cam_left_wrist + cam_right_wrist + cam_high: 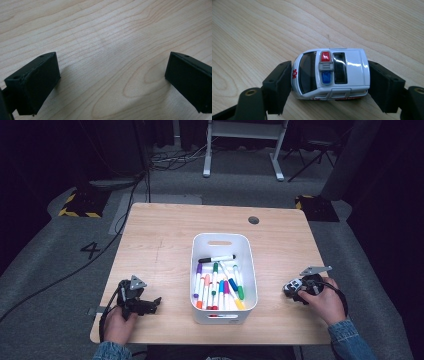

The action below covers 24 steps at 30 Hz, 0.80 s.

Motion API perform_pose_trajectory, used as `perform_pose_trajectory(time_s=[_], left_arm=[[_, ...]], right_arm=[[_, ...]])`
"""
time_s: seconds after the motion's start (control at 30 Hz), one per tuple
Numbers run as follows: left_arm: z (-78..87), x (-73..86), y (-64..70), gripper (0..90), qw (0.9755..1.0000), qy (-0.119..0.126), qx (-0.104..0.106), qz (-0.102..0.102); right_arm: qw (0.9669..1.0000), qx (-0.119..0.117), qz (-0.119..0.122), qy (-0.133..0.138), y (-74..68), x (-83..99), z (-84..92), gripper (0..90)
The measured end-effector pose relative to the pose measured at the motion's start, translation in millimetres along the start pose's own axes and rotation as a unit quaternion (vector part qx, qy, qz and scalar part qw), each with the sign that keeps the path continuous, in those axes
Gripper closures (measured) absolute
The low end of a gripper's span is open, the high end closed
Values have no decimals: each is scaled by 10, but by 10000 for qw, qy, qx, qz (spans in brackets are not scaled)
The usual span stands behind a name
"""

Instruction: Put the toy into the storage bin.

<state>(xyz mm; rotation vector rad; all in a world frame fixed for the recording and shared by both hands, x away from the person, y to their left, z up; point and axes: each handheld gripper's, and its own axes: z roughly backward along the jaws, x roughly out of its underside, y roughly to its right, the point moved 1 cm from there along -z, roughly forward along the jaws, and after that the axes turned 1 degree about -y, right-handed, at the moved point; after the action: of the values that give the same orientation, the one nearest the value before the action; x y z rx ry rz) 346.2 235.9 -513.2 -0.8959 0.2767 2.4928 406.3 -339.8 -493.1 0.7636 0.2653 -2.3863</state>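
Your right gripper (329, 77) has a white toy ambulance (331, 74) between its jaws, one pad at the nose and one at the tail. Both pads sit right against the car, though whether they press on it or merely flank it can't be told; the jaws stand about as wide as they go. The ambulance sits on the table (262, 32) with its roof and red-and-blue light bar facing up.

In the high view your right gripper (294, 289) sits near the table's right edge, with bare wood (160, 245) between it and the white bin (247, 270) of markers (220, 287) in the middle. A strip of open table also runs toward you, ending at the near edge just below your hand.

Your left gripper (112, 82) has its jaws spread wide with nothing between them, just bare wood below. In the high view your left gripper (150, 304) rests near the front left corner, close to the near edge, with a clear stretch of table separating it from the bin's left wall. Behind the bin, the far half of the table lies open up to a small round grommet (253, 220) near the back edge.
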Motion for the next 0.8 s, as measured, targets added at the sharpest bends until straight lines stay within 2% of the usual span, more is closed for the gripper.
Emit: perform_pose_trajectory(time_s=[0.23,0.3,0.57,0.8], left_arm=[[1,-1,-1,0,10000,1,-12,-6],[1,-1,-1,0,10000,4,-10,-4],[1,-1,-1,0,10000,1,-13,-6],[2,-1,-2,0,10000,2,-22,-10]], right_arm=[[9999,-34,-52,107,-26,-13,60,259],[9998,-40,-12,212,-47,-45,110,259],[9989,-75,130,440,-154,-229,338,259],[9969,-159,292,709,-285,-425,570,258]])
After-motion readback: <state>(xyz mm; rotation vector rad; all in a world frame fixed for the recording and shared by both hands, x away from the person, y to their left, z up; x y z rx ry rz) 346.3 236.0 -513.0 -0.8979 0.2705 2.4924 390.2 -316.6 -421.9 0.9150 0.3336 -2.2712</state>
